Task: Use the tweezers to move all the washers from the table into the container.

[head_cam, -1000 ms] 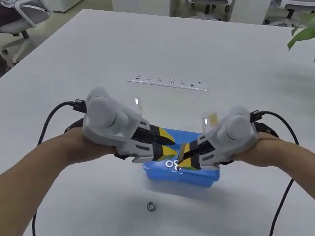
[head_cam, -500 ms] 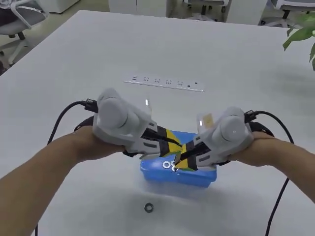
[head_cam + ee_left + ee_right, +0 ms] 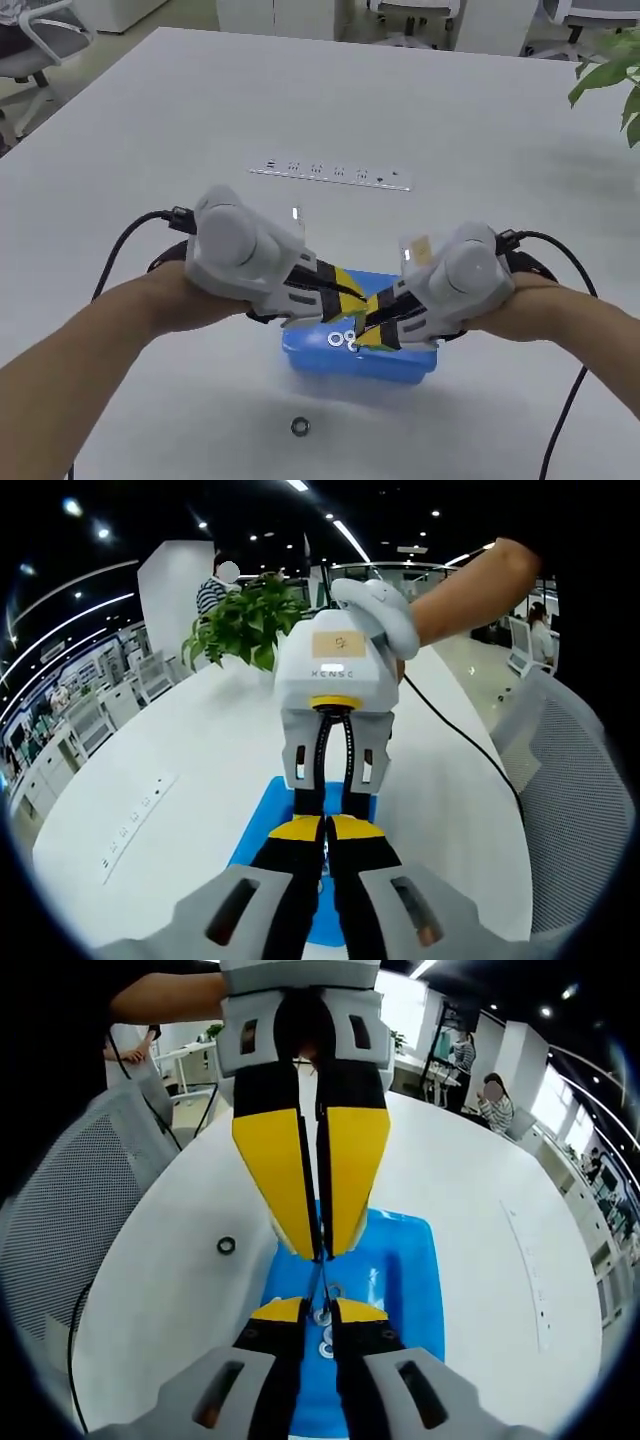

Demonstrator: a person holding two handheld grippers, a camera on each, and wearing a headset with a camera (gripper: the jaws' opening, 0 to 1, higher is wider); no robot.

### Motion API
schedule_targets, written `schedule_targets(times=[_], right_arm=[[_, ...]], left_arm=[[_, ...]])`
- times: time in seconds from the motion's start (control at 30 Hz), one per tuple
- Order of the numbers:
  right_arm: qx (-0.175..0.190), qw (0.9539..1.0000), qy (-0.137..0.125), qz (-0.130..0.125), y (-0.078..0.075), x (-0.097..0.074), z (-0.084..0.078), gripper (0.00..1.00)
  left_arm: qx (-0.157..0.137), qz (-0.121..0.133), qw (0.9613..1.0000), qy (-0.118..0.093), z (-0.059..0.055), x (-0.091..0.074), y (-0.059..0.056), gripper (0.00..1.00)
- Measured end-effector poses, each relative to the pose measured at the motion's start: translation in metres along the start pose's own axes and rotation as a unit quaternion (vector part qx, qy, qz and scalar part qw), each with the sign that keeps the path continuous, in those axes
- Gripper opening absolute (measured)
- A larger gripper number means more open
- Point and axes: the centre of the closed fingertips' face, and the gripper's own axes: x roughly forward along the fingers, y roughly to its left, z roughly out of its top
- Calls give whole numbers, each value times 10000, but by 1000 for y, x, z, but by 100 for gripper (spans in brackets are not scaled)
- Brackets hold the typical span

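Note:
A blue container (image 3: 400, 362) sits on the white table, with washers (image 3: 340, 340) lying in it. One more washer (image 3: 299, 427) lies on the table just in front of it, and in the right gripper view that washer (image 3: 227, 1245) is left of the container (image 3: 400, 1260). My left gripper (image 3: 350, 300) and right gripper (image 3: 370, 328) meet tip to tip over the container. Thin tweezers (image 3: 318, 1278) run from the left gripper's shut yellow jaws into my right gripper (image 3: 318, 1312), whose jaws are pressed on them just above the washers (image 3: 326, 1318). In its own view the left gripper (image 3: 325, 832) is shut over the container (image 3: 262, 825).
A white power strip (image 3: 330, 172) lies on the table beyond the grippers. Cables trail from both grippers toward the table's near edge. Office chairs stand past the far edge and a green plant (image 3: 610, 70) at the far right.
The left gripper has edged a little to the right, closer to the right one, above the container. The washer on the table has not moved.

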Motion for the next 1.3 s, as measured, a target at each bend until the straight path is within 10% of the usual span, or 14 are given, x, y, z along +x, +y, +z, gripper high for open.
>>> schedule_targets(times=[1.3], right_arm=[[869, 9923, -165, -861, 11, -62, -5, 42]], left_arm=[[-93, -22, 10000, 2, 27, -34, -16, 5]])
